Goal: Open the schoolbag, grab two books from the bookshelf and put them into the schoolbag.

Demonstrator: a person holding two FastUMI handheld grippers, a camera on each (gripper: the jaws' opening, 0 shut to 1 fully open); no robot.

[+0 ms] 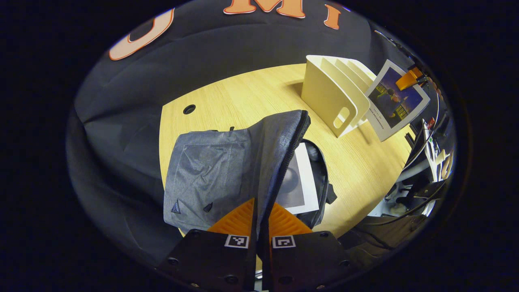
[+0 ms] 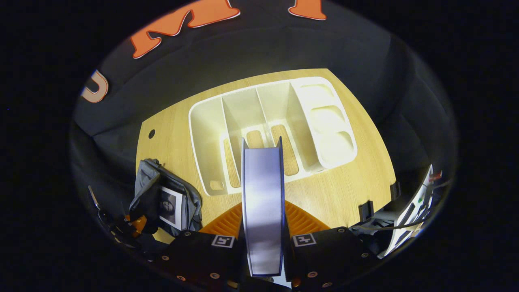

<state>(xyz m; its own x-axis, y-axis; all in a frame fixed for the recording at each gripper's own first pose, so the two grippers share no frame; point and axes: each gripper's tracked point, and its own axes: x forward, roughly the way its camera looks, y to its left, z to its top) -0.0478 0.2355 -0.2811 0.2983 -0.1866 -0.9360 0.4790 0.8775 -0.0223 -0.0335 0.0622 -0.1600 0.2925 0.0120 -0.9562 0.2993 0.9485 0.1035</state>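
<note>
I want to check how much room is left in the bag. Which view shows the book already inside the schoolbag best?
The left gripper view: the left gripper holds the schoolbag flap up, exposing the book inside close up. The right gripper view shows that book small and far off, at the edge.

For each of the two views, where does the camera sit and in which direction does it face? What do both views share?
Left gripper view: rides on the left gripper, looking down its orange fingers, shut on the schoolbag's flap; the bookshelf stands beyond.
Right gripper view: rides on the right gripper, looking down at the bookshelf, its fingers shut on a book seen edge-on.
Shared: schoolbag, bookshelf, wooden table, and the book held by the right gripper.
</note>
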